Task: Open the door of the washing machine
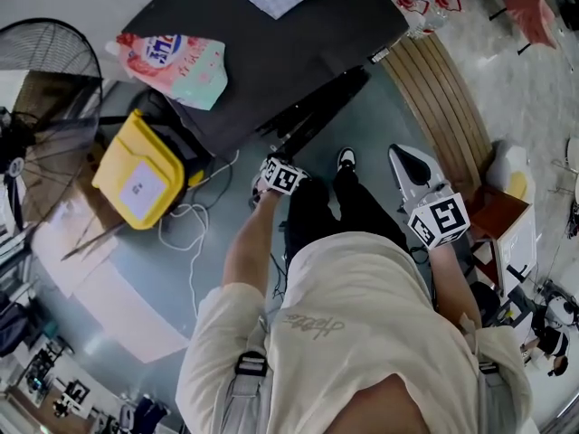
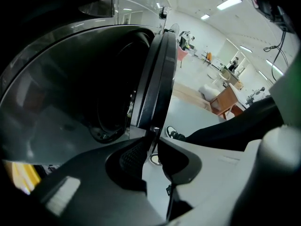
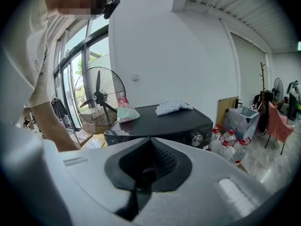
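Your head view looked steeply down from above, with the washing machine [image 1: 271,52] at upper centre. Your left gripper view sat tight against its door [image 2: 157,79]; your right gripper view faced that same machine from farther back.

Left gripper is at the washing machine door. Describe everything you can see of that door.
The door is round with a thick, glossy black rim, plastic by its look, seen nearly edge-on in the left gripper view. It stands upright and looks ajar, with the dark drum opening showing to its left. The left gripper is closed on the rim's lower edge; nothing else is seen touching it.
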`<state>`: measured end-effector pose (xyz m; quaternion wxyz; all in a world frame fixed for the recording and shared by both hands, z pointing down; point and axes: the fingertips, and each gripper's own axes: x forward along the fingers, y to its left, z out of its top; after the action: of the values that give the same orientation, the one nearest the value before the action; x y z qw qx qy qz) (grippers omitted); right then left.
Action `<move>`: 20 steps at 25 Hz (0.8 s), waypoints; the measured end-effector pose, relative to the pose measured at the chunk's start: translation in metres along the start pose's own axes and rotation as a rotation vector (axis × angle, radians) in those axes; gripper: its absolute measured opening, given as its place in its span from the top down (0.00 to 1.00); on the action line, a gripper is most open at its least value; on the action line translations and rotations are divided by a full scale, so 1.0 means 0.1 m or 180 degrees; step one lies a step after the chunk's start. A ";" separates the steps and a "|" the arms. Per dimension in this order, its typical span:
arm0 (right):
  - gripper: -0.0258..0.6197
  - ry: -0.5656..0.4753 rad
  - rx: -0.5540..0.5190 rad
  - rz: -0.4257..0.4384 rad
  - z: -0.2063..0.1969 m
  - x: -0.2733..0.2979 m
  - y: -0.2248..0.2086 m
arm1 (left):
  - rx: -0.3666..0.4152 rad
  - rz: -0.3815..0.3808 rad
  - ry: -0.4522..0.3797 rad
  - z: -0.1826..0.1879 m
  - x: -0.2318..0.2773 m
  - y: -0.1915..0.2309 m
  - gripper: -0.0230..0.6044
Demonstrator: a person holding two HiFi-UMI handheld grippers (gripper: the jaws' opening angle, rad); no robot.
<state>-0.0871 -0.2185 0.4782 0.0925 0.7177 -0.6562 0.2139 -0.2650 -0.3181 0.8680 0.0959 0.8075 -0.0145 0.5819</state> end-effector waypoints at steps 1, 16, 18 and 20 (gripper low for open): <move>0.96 0.0004 0.0001 0.0000 -0.01 -0.01 0.00 | 0.0008 -0.0029 -0.0002 -0.01 0.01 -0.06 0.83; 0.96 0.0049 0.0026 -0.0004 -0.26 -0.25 -0.02 | 0.0038 -0.0344 0.0033 -0.05 0.17 -0.91 0.81; 0.96 0.0034 0.0038 0.0015 -0.27 -0.30 -0.08 | 0.0029 -0.0308 0.0094 -0.05 0.16 -0.99 0.81; 0.96 0.0008 0.0046 0.0071 -0.28 -0.35 -0.14 | 0.0000 -0.0264 0.0117 -0.04 0.16 -1.06 0.81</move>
<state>-0.0805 -0.1737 0.4902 0.0857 0.7106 -0.6625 0.2206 -0.2489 -0.2121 0.8699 0.1201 0.7966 0.0207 0.5921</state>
